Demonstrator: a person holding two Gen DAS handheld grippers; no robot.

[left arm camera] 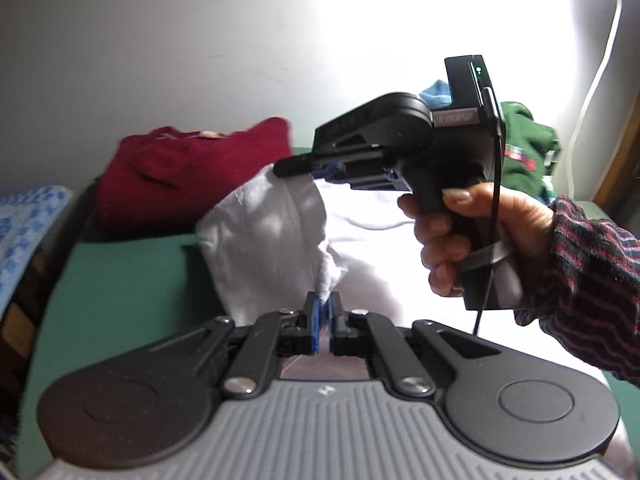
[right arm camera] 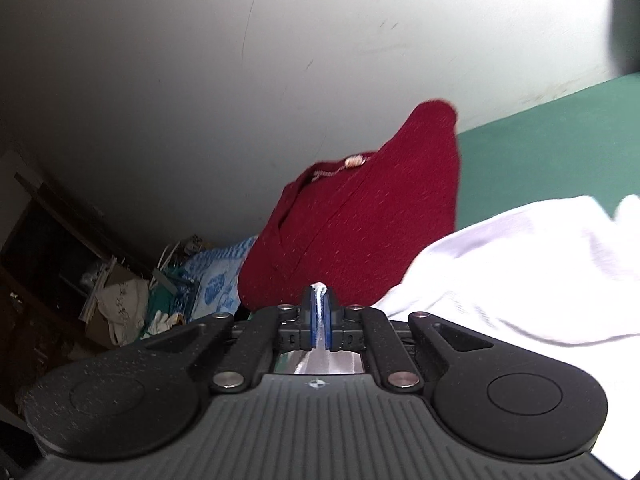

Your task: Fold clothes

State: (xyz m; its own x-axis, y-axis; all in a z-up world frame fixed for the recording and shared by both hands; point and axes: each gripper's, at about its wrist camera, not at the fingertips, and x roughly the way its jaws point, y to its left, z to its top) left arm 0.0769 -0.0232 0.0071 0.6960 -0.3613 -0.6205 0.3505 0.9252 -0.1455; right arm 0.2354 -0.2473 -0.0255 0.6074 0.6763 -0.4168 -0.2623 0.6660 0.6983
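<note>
Both grippers, left gripper (left arm camera: 323, 312) and right gripper (right arm camera: 319, 300), have jaws clamped on the white garment (left arm camera: 276, 240); thin pinches, so 1 tug could slip it free.

No legible text. A small label on the black plastic right hand-held gripper (left arm camera: 294, 168), frame centre right, is too blurred to read.

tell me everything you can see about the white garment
The white garment is thin, soft, cotton-like cloth, wrinkled and partly lifted. The left gripper pinches one edge, the right gripper another, both shut on it, so a fold hangs between them. The rest lies spread on the green surface, close to a folded red sweater.
</note>
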